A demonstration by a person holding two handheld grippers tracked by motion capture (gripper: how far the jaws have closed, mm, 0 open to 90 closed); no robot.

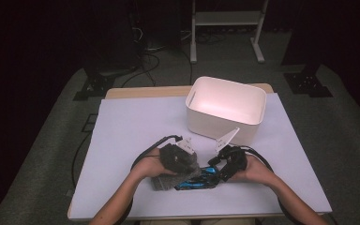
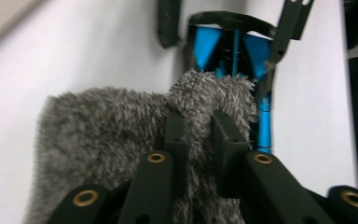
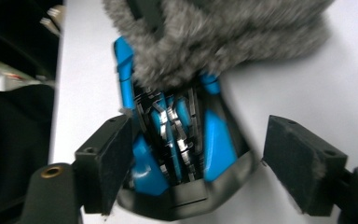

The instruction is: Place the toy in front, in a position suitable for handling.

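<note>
**A:** Count what you have in front of you.

**B:** You have one grey fluffy cloth (image 1: 176, 174), one blue and black tool (image 1: 199, 179) under it, one white tub (image 1: 226, 108), and two grippers, one in each of your hands. All of it sits on a pale sheet (image 1: 122, 140) that covers the table (image 1: 136, 91).

**A:** How does the cloth look?

**B:** It is grey with a long shaggy pile, soft and bunched. In your left gripper view one fold of it rises into a tuft (image 2: 212, 91), and the rest spreads flat to the side.

**A:** And the thing beneath?

**B:** It has bright blue panels in a black frame, with rows of thin metal strips (image 3: 175, 123) down its middle. The cloth covers its far end.

**A:** Where are they on the table?

**B:** They are at your near edge, between your two hands, with the tub well beyond them.

**A:** Your tongs?

**B:** Your left gripper (image 2: 198, 135) is pinching the cloth, jaws pressed together on the tuft. Your right gripper (image 3: 198, 163) is spread wide, one jaw either side of the tool's near end. The left pad (image 3: 116, 158) is just beside its blue side, and the other stands apart.
</note>
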